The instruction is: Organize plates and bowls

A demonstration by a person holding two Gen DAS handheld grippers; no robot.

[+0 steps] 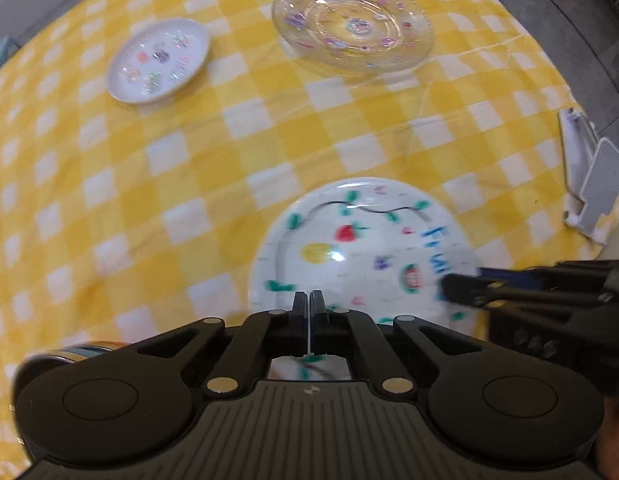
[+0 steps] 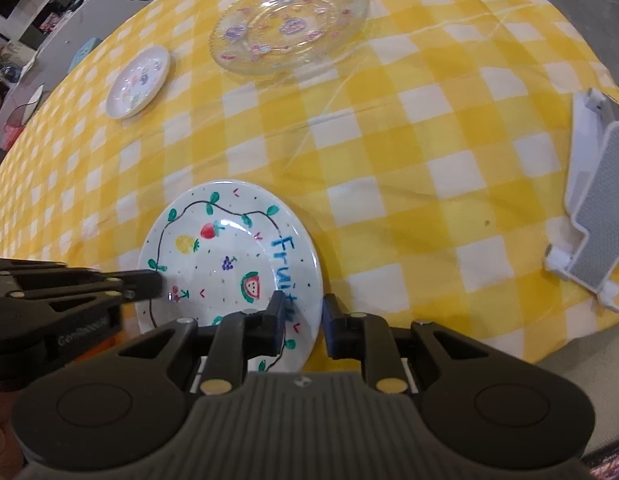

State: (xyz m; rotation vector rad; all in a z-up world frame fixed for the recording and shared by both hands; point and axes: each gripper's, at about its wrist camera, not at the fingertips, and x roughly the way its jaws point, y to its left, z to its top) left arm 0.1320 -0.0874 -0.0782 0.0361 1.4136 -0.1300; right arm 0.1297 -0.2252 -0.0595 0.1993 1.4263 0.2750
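Note:
A white plate (image 2: 229, 264) painted with fruit and the word "Fruit" lies on the yellow checked tablecloth (image 2: 389, 160). My right gripper (image 2: 303, 312) straddles the plate's right rim, one finger on the inside and one outside, shut on it. From the left, my left gripper (image 2: 155, 284) reaches over the plate's opposite side with its jaws shut and nothing between them. In the left wrist view the left gripper (image 1: 310, 300) sits above the fruit plate's (image 1: 349, 248) near rim, which looks smeared. The right gripper (image 1: 449, 290) holds the rim at the right.
A clear glass plate with purple flowers (image 2: 289, 24) sits at the far side. A small white patterned plate (image 2: 138, 82) lies far left. A white stand (image 2: 589, 208) rests near the table's right edge. A striped rim (image 1: 77, 350) peeks out behind the left gripper's body.

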